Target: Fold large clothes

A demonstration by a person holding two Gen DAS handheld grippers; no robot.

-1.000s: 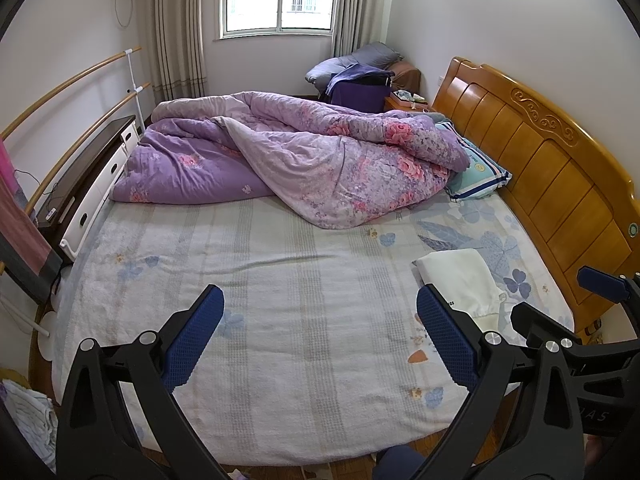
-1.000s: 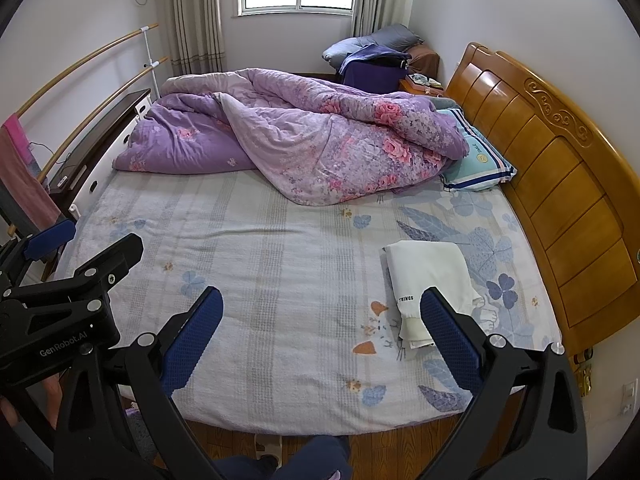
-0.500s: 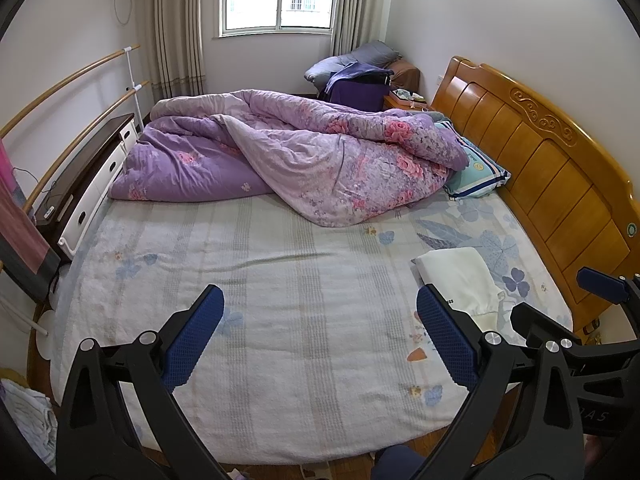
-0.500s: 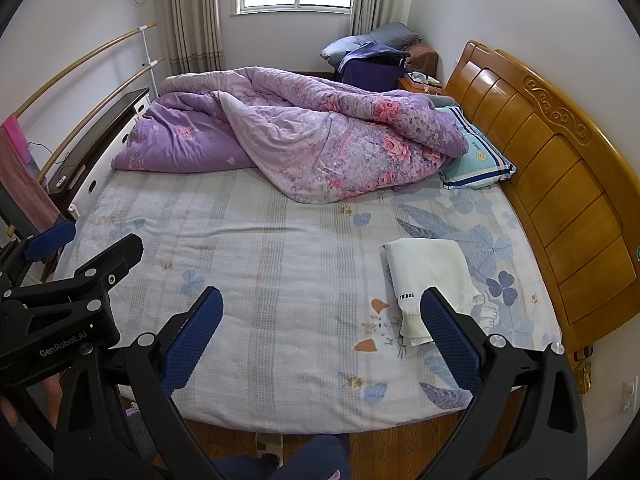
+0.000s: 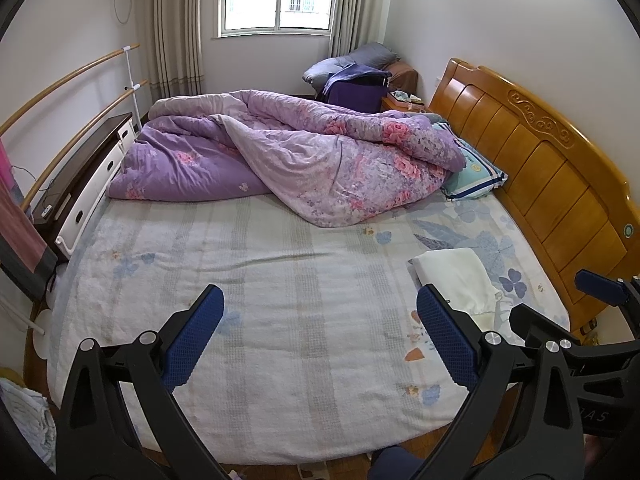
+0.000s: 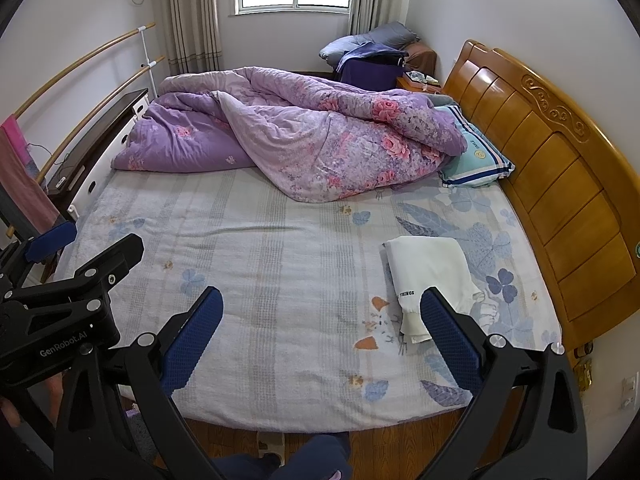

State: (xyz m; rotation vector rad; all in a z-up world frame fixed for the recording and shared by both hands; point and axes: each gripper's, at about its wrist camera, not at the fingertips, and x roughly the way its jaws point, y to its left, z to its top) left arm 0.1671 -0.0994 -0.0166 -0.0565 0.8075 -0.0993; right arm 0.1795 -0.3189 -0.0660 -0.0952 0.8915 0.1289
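A folded white garment [image 6: 432, 276] with the word "THINGS" printed on it lies on the bed [image 6: 280, 280] near the wooden headboard; it also shows in the left wrist view [image 5: 456, 280]. My left gripper [image 5: 320, 336] is open and empty, held above the bed's near edge, left of the garment. My right gripper [image 6: 322, 336] is open and empty above the near edge, its right finger [image 6: 448, 336] overlapping the garment's near end in view.
A rumpled purple floral quilt [image 6: 304, 144] covers the far half of the bed. A blue striped pillow [image 6: 476, 160] lies by the wooden headboard [image 6: 560, 168]. A dark cabinet [image 5: 80, 176] and wooden rails stand at left. A pile of clothes [image 5: 356, 80] sits below the window.
Both views have shifted only slightly. The garment has not moved and both grippers stay open.
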